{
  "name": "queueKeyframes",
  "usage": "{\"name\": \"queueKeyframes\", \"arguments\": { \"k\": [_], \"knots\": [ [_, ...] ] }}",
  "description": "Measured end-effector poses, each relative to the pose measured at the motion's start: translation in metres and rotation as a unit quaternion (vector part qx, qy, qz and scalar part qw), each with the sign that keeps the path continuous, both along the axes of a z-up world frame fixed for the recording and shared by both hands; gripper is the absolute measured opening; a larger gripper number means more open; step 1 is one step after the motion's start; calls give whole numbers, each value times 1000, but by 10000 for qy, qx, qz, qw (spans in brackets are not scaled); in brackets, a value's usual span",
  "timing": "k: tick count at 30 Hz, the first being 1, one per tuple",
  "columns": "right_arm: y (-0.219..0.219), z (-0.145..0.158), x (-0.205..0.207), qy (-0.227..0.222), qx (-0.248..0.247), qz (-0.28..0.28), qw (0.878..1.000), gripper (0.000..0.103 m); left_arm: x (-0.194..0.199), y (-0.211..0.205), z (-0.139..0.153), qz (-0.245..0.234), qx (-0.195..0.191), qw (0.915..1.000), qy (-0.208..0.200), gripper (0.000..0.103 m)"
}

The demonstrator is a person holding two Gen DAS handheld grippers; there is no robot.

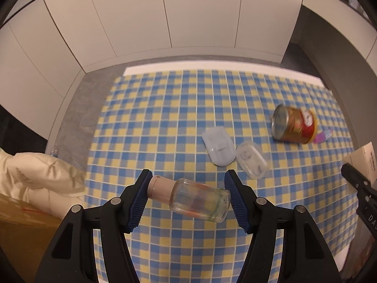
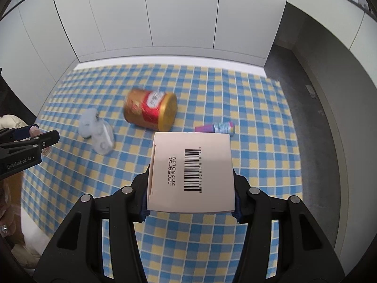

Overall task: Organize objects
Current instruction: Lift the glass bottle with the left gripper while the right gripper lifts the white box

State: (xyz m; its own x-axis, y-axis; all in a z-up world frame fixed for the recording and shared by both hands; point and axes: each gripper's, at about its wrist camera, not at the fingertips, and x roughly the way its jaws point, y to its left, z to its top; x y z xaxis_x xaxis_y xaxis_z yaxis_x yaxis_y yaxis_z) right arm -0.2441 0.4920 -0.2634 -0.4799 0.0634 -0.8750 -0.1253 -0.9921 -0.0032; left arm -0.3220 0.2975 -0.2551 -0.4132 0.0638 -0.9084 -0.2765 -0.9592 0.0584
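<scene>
Left gripper point(image 1: 188, 198): fingers pinching clear glass bottle point(image 1: 200, 199) endwise, cap against one pad, base against other, clear of checked surface point(image 1: 165, 118). Right gripper point(image 2: 190, 208): fingers clamped on pale box point(image 2: 190, 172), barcode up. Progress judged partial: beyond fingers, gold can point(image 2: 150, 110) on side, two translucent cases point(image 1: 232, 152), small purple tube point(image 2: 215, 127) unsorted. Destination out of view; cases blurred, contents unreadable.

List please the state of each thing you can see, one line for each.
left gripper: shut on the small glass bottle, lengthwise.
right gripper: shut on the cardboard box.
can: lying on its side.
small tube: lying flat.
two clear plastic cases: closed, touching, on the checkered cloth.
</scene>
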Motion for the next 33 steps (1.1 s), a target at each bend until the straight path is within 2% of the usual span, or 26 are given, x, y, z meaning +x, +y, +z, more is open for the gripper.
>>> {"name": "queueKeyframes", "arguments": {
  "k": [5, 8, 13, 21, 30, 33],
  "knots": [
    [-12, 36, 1, 97, -43, 130, 9999, 54, -2, 0, 33, 133, 170, 9998, 45, 64],
    [-16, 64, 5, 176, -24, 110, 9998, 54, -2, -8, 66, 362, 299, 9989, 86, 64],
    [-23, 122, 8, 351, 117, 81, 9993, 54, 3, -17, 128, 576, 516, 9961, 425, 64],
    [-26, 209, 20, 629, 187, -50, 9978, 54, 21, -19, 209, 511, 599, 9936, 811, 64],
    [-23, 297, 52, 926, 358, -179, 9949, 54, 49, -28, 279, 501, 885, 9895, 1027, 64],
    [-22, 325, 66, 1055, 426, -182, 9933, 54, 62, -29, 302, 459, 874, 9881, 1177, 64]
  ]
}}
